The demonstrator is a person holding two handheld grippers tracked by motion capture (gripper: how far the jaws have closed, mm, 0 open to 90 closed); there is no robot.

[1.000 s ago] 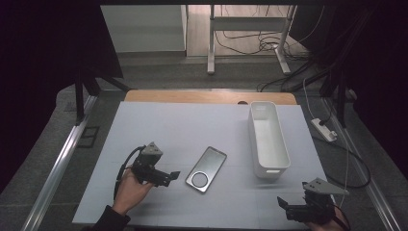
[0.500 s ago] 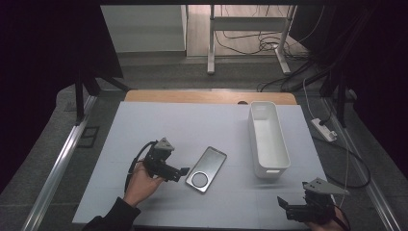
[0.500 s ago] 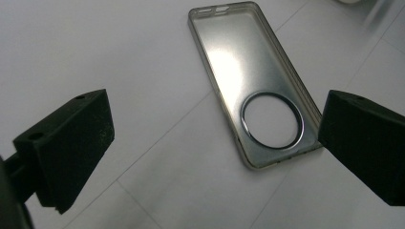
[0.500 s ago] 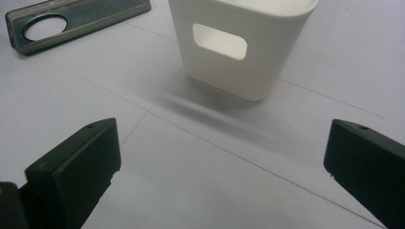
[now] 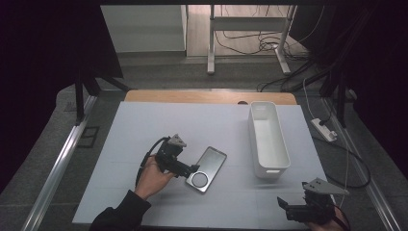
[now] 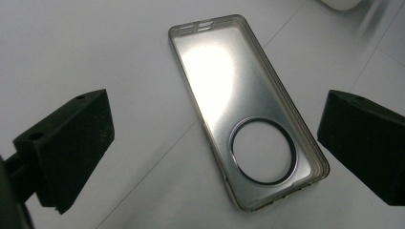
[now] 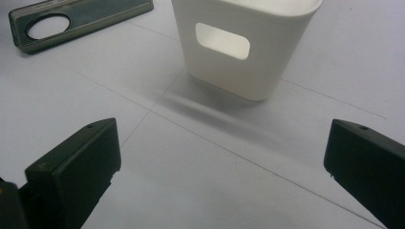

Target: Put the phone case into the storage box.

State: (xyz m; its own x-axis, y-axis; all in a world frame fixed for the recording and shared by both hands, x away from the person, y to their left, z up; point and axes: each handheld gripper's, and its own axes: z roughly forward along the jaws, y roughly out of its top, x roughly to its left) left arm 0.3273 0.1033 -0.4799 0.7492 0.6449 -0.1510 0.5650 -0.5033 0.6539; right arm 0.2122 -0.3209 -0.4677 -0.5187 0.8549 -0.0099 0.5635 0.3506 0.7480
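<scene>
A silvery phone case (image 5: 210, 163) with a round hole near one end lies flat at the middle of the white table. My left gripper (image 5: 191, 169) is open and sits at the case's left edge, near the hole. In the left gripper view the case (image 6: 224, 86) lies on the table beyond and between the two black jaws of the left gripper (image 6: 215, 143), which are spread wide and apart from it. My right gripper (image 5: 286, 208) hovers open near the front right edge with nothing in it. In its own view the right gripper (image 7: 222, 162) faces the bin, and the case (image 7: 90, 16) lies at top left.
A long white bin (image 5: 281, 159) with a handle slot (image 7: 222, 42) stands right of the case, running front to back. The white table (image 5: 144, 125) ends at a wooden strip (image 5: 192, 96) at the back. Cables and a power strip (image 5: 323, 129) lie on the floor to the right.
My left gripper has moved right across the table up to the phone case. The right gripper, the case and the bin have stayed put.
</scene>
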